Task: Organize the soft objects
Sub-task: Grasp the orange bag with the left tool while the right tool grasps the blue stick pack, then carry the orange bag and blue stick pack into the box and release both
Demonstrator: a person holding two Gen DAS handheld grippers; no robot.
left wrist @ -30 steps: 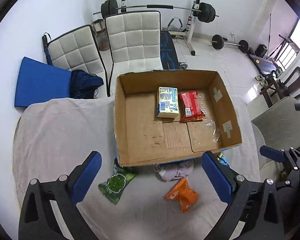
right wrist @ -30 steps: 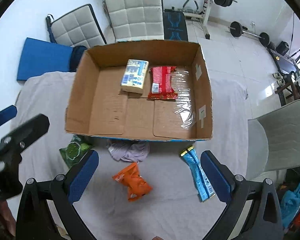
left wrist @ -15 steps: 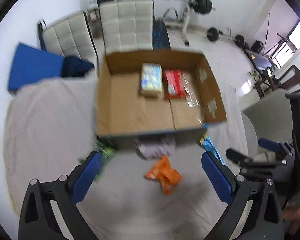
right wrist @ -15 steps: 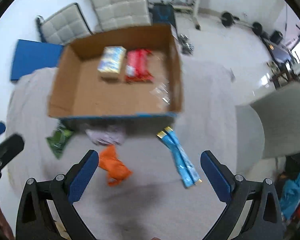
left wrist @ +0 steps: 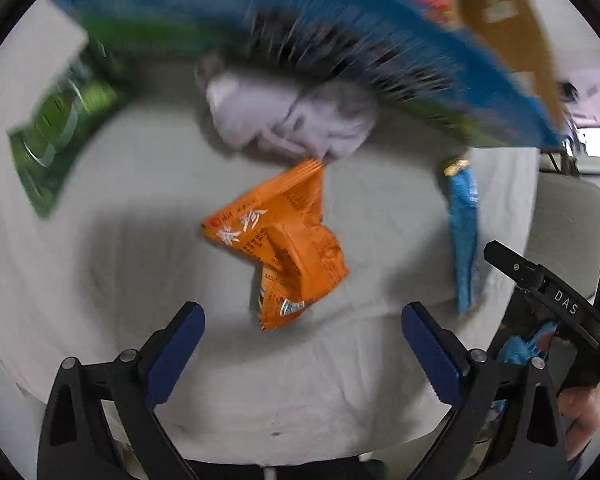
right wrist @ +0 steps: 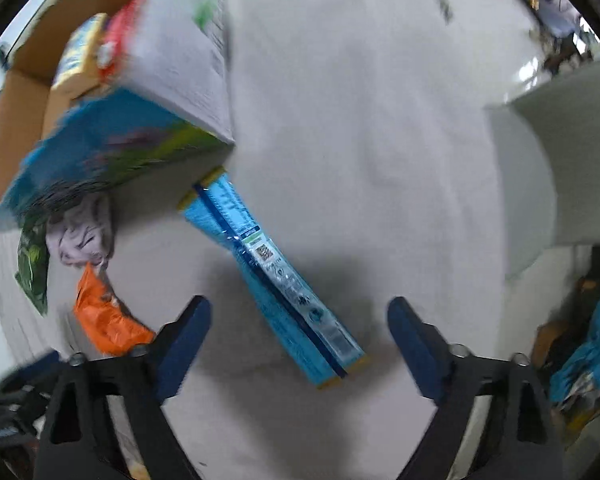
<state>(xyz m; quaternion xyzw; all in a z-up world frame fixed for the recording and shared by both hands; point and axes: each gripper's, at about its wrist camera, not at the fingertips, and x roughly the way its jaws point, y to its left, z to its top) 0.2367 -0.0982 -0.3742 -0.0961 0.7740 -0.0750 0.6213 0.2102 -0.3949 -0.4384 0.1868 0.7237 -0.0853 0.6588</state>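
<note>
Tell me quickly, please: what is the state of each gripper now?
Left gripper: open, holding nothing, above the orange packet.
Right gripper: open, jaws closing around the long blue packet, not yet gripping it.

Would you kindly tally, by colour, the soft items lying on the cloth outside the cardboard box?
Green snack packet: 1
Pale lilac bundle of cloth: 1
Orange snack packet: 1
Blue snack packet: 1
Total: 4
</note>
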